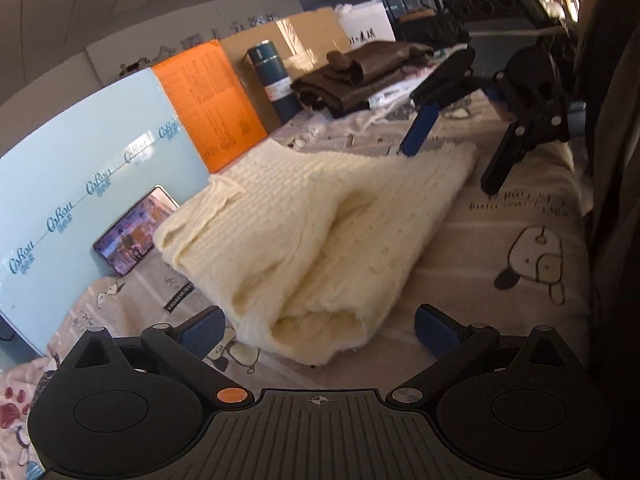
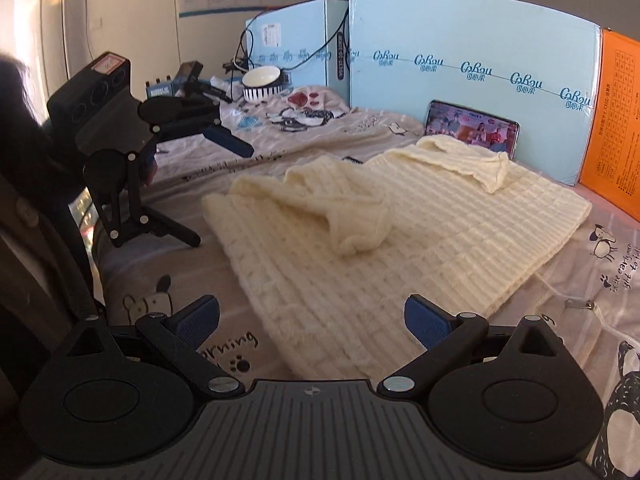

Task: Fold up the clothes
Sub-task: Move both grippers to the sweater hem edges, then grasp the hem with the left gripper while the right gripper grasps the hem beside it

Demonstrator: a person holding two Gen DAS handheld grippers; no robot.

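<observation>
The cream knit sweater (image 2: 400,232) lies partly folded mid-bed (image 2: 600,280), one sleeve laid across it. The left gripper (image 1: 320,328) and right gripper (image 2: 312,320) both stand apart, empty. Best pinch both near-edge hem corners together, then lift evenly to keep the fold square.

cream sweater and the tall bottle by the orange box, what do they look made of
The cream sweater: soft, chunky knit, likely wool or acrylic; a raised ribbed grid and fuzzy, matte edges show. The tall bottle: probably painted metal, like an insulated flask; smooth dark teal body with a slight sheen, banded cap and a label. Coated plastic is possible.
</observation>
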